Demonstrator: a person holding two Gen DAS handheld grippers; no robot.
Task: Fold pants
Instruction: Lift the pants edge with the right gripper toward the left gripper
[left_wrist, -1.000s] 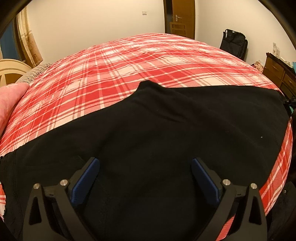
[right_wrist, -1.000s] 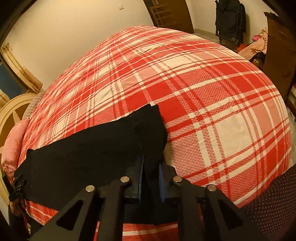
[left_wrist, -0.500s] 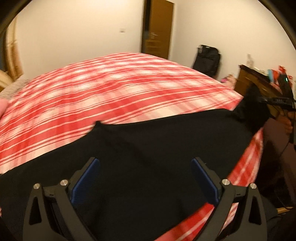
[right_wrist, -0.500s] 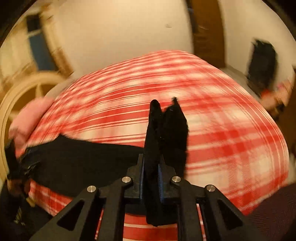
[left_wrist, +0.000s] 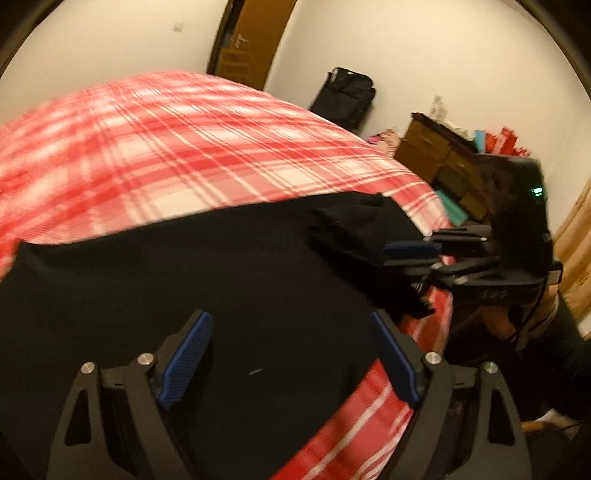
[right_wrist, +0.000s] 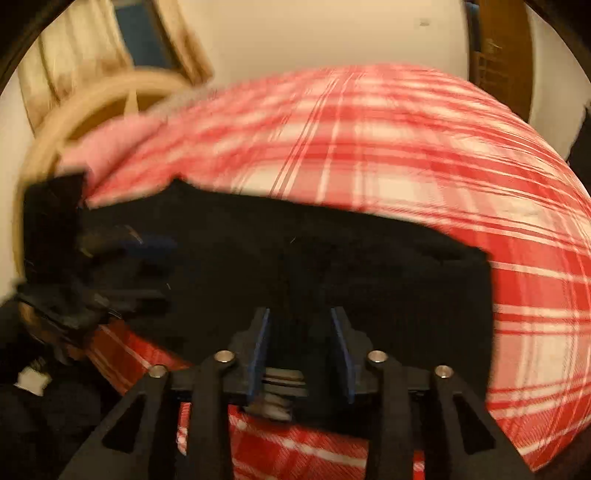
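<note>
Black pants lie on the bed, one end folded over.

Closest, the left hand-held gripper (left_wrist: 290, 363) hangs spread wide over the pants (left_wrist: 184, 288), holding nothing. The pants lie flat on the red checked bed (left_wrist: 166, 140), their long side running from 9 o'clock to 3 o'clock. Farther off, at 2 o'clock, the right hand-held gripper (left_wrist: 410, 254) sits at the turned-over end; in its own view its jaws are partly spread, and I cannot tell if cloth is still between them. The left one is nearer the flat end.

Home bedroom: plaid bed (left_wrist: 192, 147), dresser (left_wrist: 436, 155), door (left_wrist: 251, 37).
</note>
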